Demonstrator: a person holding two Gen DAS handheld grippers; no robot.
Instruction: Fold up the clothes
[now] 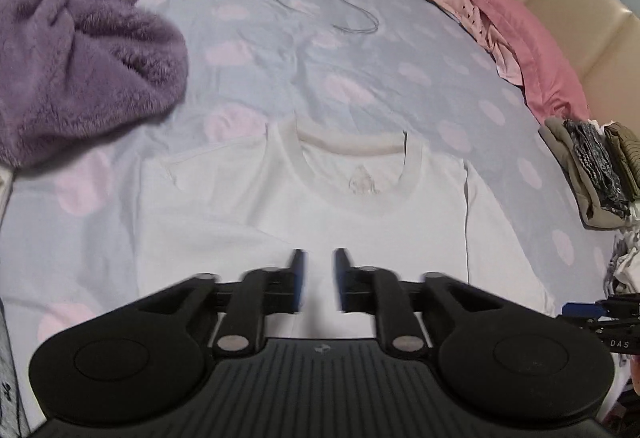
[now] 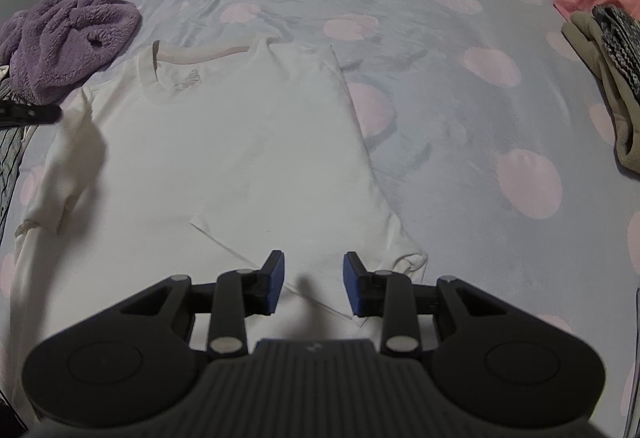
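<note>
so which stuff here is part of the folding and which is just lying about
In the job: white t-shirt, left gripper, right gripper.

Lying about: purple fleece, grey cord, pink pillow, folded pile.

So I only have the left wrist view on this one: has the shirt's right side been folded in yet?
Observer: Yes. In the right wrist view the white T-shirt has that side folded over the body, its sleeve lying across the front.
Operator: Is the right gripper holding it?
Observer: No, the right gripper stands open above the folded sleeve, gripping nothing.
Operator: And the other sleeve?
Observer: Not yet folded in; it lies spread out toward the bed's edge.
</note>
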